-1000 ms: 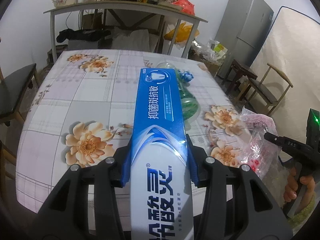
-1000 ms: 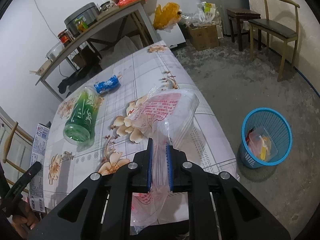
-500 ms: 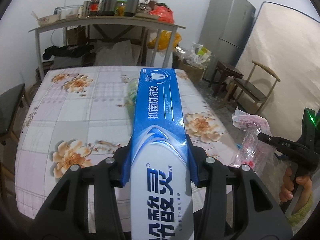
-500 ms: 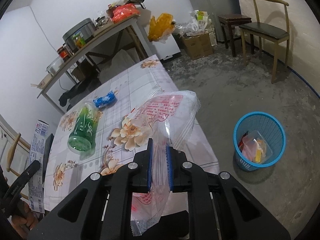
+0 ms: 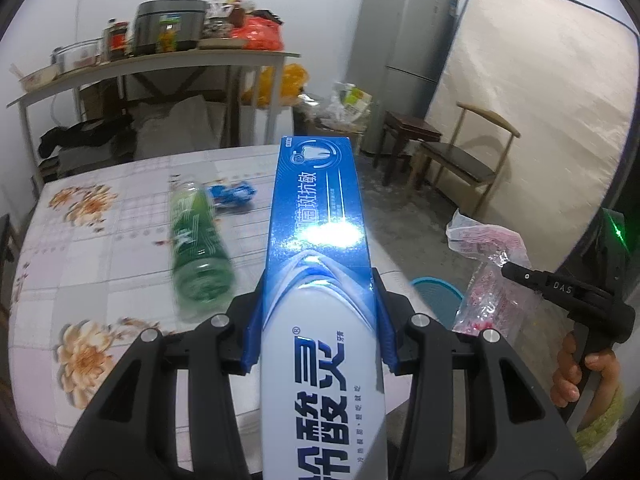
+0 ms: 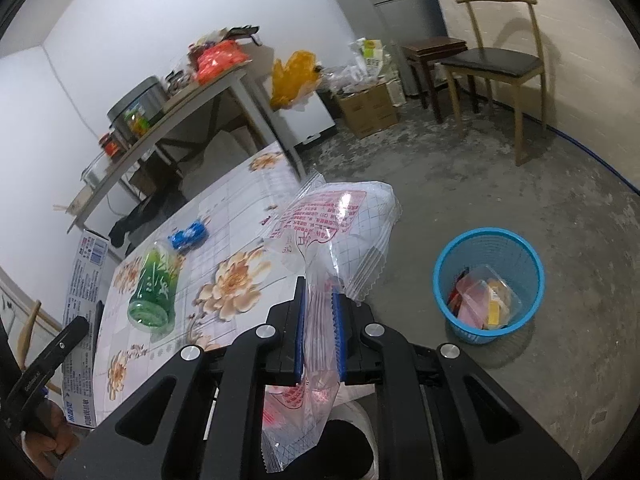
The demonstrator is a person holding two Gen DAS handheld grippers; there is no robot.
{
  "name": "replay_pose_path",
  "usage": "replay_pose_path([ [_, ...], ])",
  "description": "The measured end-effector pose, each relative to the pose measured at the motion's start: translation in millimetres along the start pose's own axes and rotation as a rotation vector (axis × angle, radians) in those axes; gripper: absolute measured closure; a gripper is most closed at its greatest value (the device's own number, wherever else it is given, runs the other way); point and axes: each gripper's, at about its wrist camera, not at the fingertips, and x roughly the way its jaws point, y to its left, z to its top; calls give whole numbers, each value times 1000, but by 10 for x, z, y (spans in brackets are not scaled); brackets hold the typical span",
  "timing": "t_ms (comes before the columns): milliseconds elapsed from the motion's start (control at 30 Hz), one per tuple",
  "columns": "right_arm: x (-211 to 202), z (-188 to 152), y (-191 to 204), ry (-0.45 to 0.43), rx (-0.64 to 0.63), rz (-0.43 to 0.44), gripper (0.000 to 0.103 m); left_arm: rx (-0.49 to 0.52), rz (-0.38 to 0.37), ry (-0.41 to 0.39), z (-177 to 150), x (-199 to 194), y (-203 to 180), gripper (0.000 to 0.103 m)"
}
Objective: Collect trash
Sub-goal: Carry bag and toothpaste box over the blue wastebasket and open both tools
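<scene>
Left gripper [image 5: 318,320] clamped on toothpaste box [image 5: 316,216]; right gripper [image 6: 318,312] pinched on clear plastic bag [image 6: 340,232], both above table edge. Green bottle [image 6: 154,288] and blue wrapper [image 6: 190,234] lying on floral table [image 6: 240,200]; blue basket [image 6: 490,284] on floor beside, unobstructed.

Blue toothpaste box [image 5: 318,264] & clear bag [image 6: 336,236] held up; green bottle [image 6: 154,286] lying on table.

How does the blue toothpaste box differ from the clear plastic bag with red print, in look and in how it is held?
The toothpaste box is stiff, opaque, blue and white; the plastic bag is soft, crumpled and see-through with red print. The box sits in the left tool, whose jaws stand wide apart on its sides; the bag is pinched in the right tool with jaws almost together. Both are lifted off the flowered table.
</scene>
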Motion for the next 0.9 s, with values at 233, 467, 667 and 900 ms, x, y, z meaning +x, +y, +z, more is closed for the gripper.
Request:
replay_pose_path([
  [233,-111,48,-404,-24,80,-32,91,50,-89,37,159,296,-406,59],
  [467,-175,93,-950,-39,203,-106,91,90,-211,110,329,772,-811,59],
  [667,-108,70,-1454,-33,323,-170,91,119,-318,212,423,1327,-1207,59],
  [900,340,46,-1952,51,454,-172,91,115,-394,361,399,2033,-1578,59],
])
